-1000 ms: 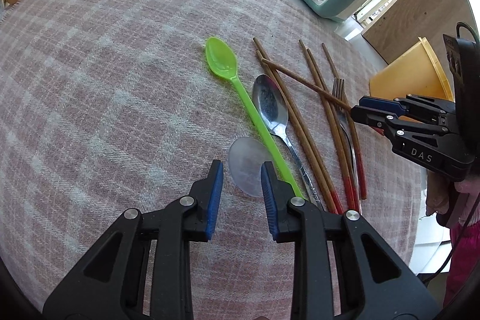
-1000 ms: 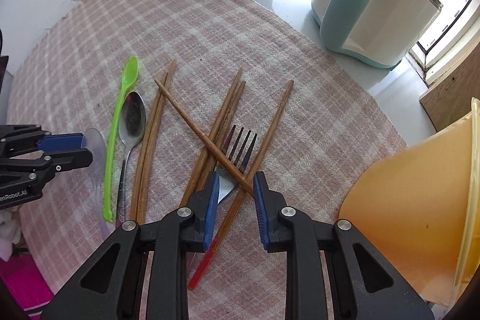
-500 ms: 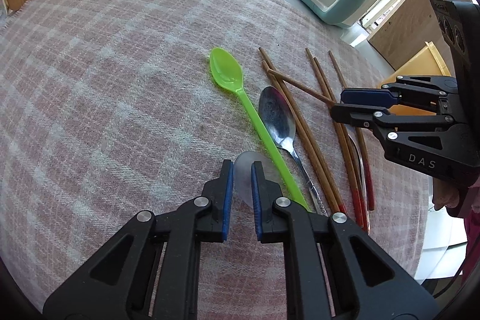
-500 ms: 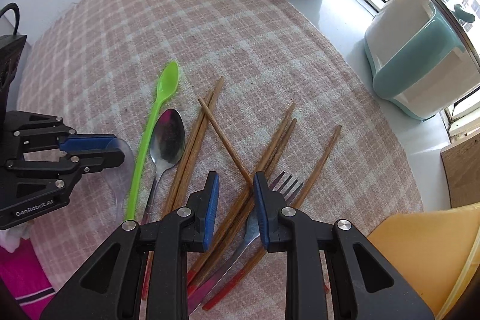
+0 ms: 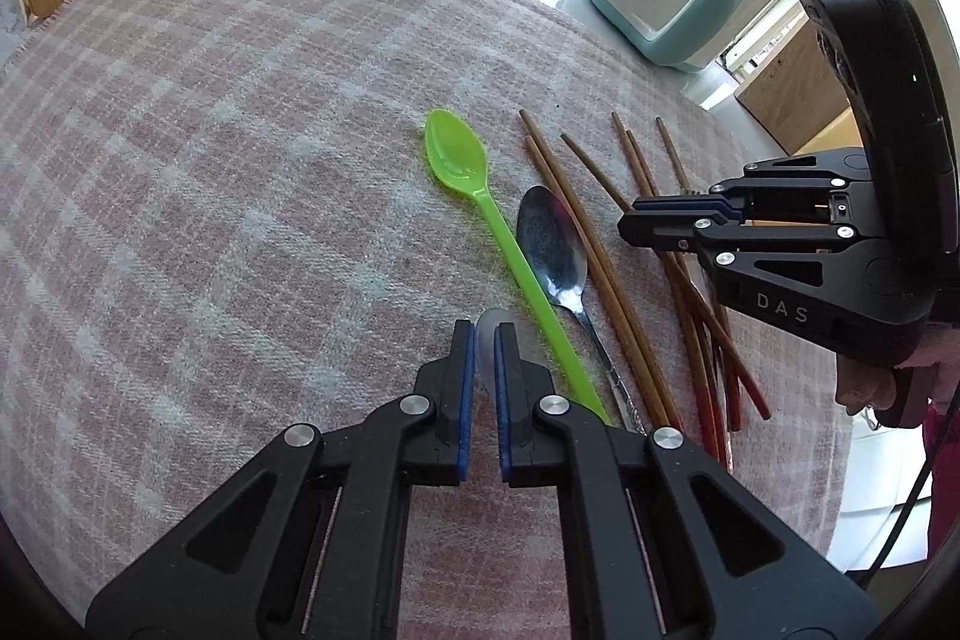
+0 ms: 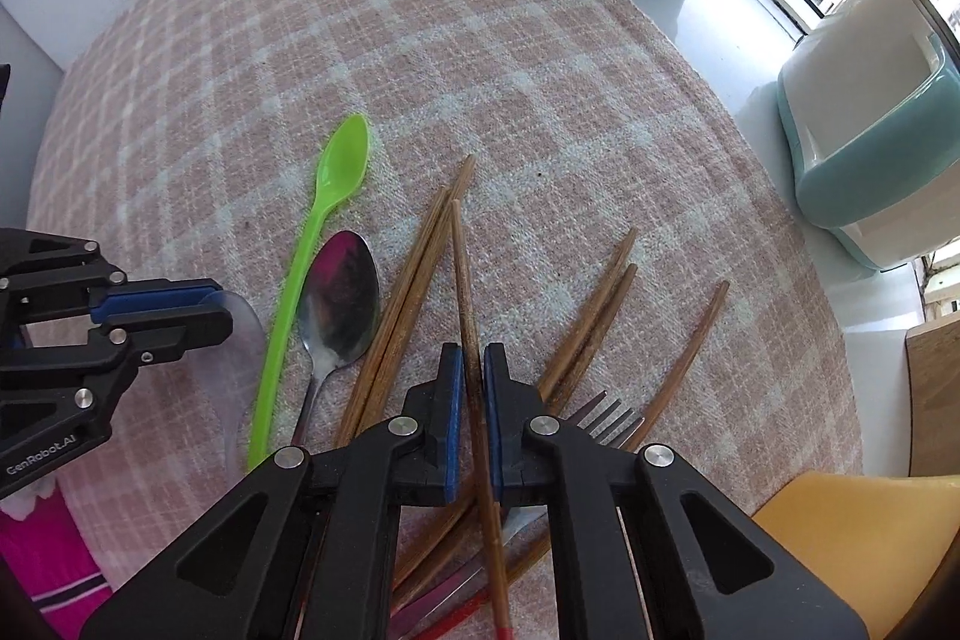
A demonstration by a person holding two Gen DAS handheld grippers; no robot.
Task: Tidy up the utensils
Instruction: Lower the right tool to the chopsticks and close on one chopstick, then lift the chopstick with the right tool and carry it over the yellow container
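The left gripper point(image 5: 485, 334) pinches a slippery clear plastic spoon point(image 5: 487, 325); the right gripper point(image 6: 472, 370) clamps one brown wooden chopstick point(image 6: 465, 280), which could pivot and scatter its near neighbours.

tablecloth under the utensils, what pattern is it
The tablecloth is a pink-and-white plaid check, clearest in the right wrist view.

Fork point(image 6: 606, 415) handle under chopsticks point(image 6: 594, 334)
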